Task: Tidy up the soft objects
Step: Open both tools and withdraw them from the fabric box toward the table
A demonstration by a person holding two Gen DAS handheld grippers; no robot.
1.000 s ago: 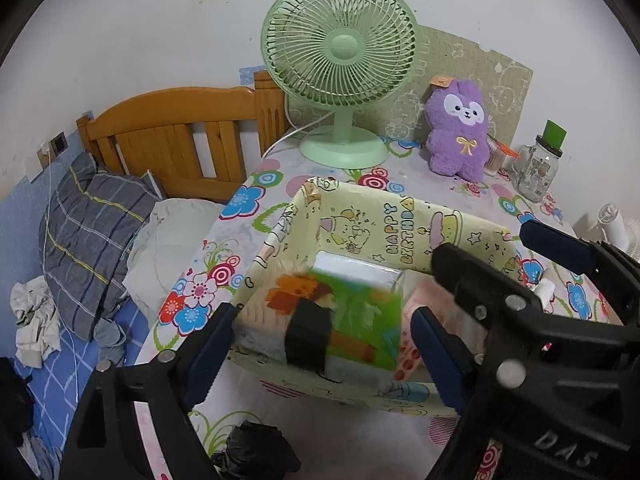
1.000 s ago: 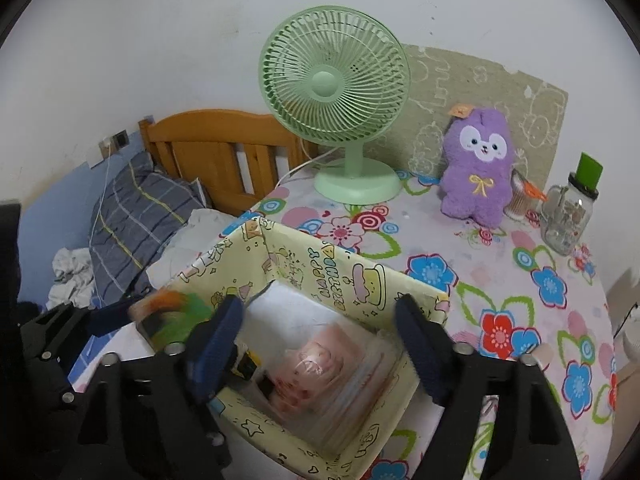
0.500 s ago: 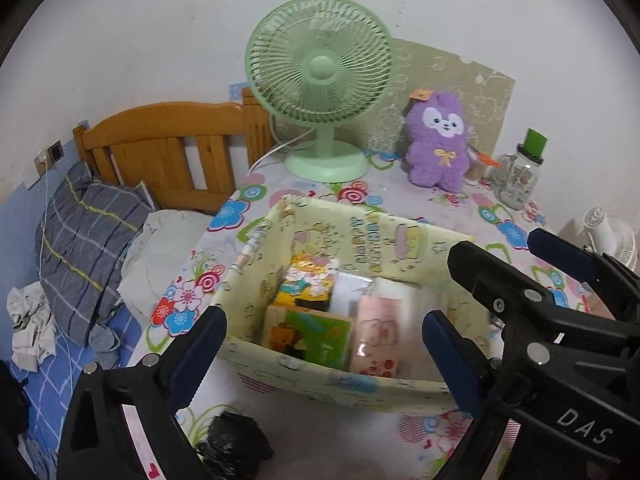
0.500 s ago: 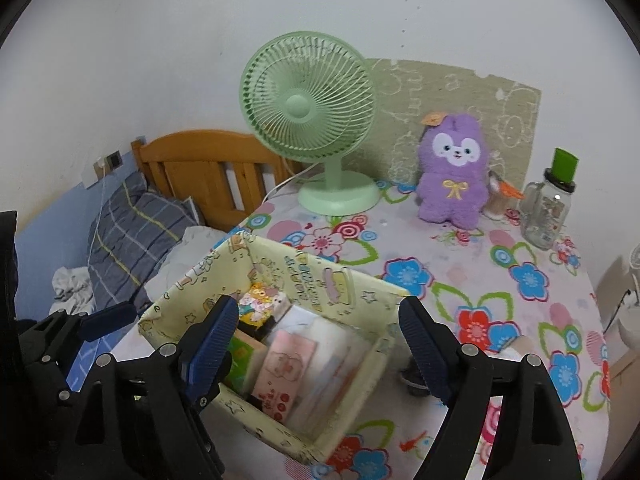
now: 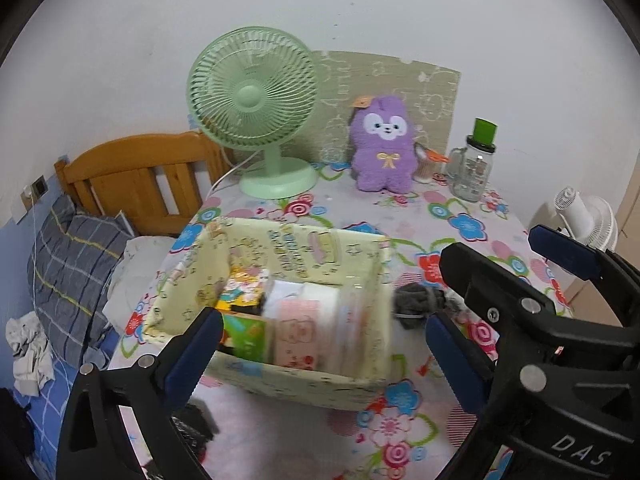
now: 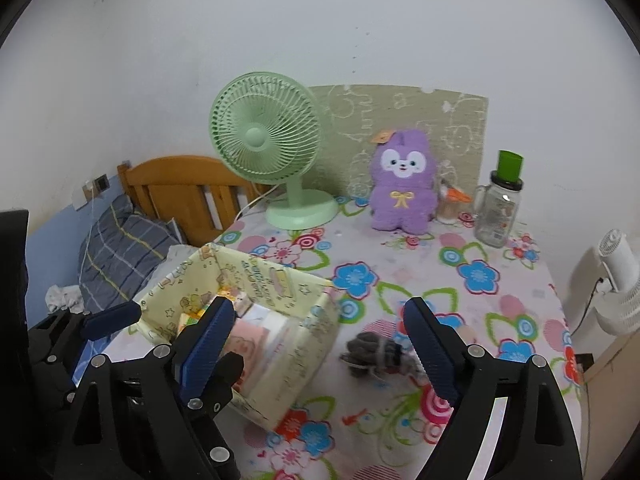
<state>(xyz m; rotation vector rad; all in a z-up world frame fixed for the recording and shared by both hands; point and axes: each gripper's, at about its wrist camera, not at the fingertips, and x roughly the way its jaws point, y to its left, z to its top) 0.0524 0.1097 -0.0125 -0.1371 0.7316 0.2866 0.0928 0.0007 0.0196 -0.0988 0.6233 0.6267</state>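
A pale yellow fabric box [image 5: 296, 248] [image 6: 280, 280] stands on the flowered table and holds tissue packs: a green one [image 5: 244, 334], a pink one [image 5: 298, 332] [image 6: 246, 338] and a yellow cartoon one [image 5: 244, 286]. A grey sock bundle [image 5: 420, 304] [image 6: 376, 354] lies on the table right of the box. My left gripper [image 5: 320, 344] is open and empty, above the box's near side. My right gripper [image 6: 316, 336] is open and empty, above the box's right end and the sock. A purple plush [image 5: 382, 144] [image 6: 402, 184] stands at the back.
A green desk fan [image 5: 256, 108] [image 6: 272, 144] and a glass jar with a green lid [image 5: 474, 164] [image 6: 498, 204] stand at the table's back. A black object [image 5: 192, 428] lies near the front left. A bed with a wooden headboard [image 5: 136, 176] is left; a white fan [image 6: 618, 280] is right.
My left gripper let go of the green tissue pack, which now rests in the box. Both grippers pulled back and up, so the grey sock has come into view.
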